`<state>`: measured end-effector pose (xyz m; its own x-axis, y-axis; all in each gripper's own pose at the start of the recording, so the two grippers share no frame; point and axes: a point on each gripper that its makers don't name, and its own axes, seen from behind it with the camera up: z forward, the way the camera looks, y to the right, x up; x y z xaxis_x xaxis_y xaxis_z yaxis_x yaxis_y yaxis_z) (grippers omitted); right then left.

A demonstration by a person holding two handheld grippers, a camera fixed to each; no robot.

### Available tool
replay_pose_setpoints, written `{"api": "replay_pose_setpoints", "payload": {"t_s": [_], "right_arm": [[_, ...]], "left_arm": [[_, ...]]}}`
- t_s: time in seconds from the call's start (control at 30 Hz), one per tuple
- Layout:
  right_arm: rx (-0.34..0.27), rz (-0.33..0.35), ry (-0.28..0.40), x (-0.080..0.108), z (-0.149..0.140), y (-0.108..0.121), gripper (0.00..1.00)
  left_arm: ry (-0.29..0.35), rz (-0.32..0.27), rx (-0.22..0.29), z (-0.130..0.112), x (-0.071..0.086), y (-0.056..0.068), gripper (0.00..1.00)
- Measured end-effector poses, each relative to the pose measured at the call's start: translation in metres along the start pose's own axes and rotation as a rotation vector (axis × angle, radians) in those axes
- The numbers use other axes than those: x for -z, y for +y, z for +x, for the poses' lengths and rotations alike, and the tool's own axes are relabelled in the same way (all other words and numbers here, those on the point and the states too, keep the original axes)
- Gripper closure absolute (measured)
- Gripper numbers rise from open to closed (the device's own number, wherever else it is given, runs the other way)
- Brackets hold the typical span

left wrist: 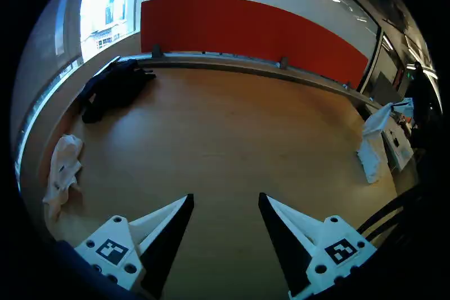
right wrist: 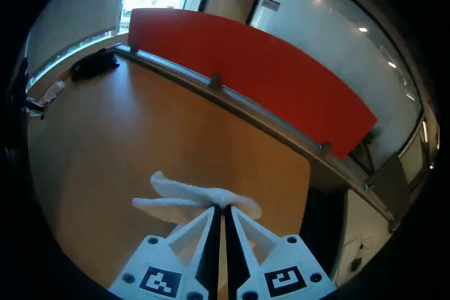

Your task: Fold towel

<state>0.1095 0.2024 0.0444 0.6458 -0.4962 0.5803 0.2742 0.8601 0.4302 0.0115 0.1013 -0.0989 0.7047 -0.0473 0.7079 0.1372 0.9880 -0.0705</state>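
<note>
Spreading wide under both cameras, the wooden desk [left wrist: 236,131] offers a broad bare surface, which is probably why the folding is done here. A red partition [left wrist: 247,30] closes off its far edge from about 11 to 2 o'clock in the left gripper view. A dark bundle of fabric [left wrist: 112,89] lies at 10 o'clock, pushed toward the back corner and well apart from the working area. A crumpled white cloth [left wrist: 62,168] sits at 9 o'clock near the desk's edge, seemingly set aside.

The towel [right wrist: 197,196] is bunched just ahead of the right gripper [right wrist: 223,210], near 6 o'clock in the right gripper view. The gripper's fingers are pressed nearly together with the fabric pinched between their tips, a hold that suits carrying or dragging an edge over the desk.

The left gripper [left wrist: 225,196] has its fingers spread wide with nothing between them, hovering over bare wood. Judging by that, it is ready to take another edge of the towel once it comes within reach.
</note>
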Motion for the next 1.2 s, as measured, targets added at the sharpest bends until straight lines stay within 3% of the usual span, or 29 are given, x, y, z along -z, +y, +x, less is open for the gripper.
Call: {"api": "replay_pose_setpoints", "payload": {"t_s": [0.17,0.57,1.2], "right_arm": [[-0.024,-0.022,-0.045,0.013,-0.040,0.003,0.95],[-0.093,-0.054,-0.143,0.031,-0.131,-0.012,0.95],[-0.223,-0.092,-0.294,0.008,-0.224,-0.025,0.95]], "left_arm": [[0.001,-0.007,-0.010,0.000,0.001,0.005,0.15],[-0.002,-0.020,-0.031,-0.003,0.004,0.013,0.15],[-0.002,0.002,-0.039,-0.007,0.014,0.004,0.15]]}}
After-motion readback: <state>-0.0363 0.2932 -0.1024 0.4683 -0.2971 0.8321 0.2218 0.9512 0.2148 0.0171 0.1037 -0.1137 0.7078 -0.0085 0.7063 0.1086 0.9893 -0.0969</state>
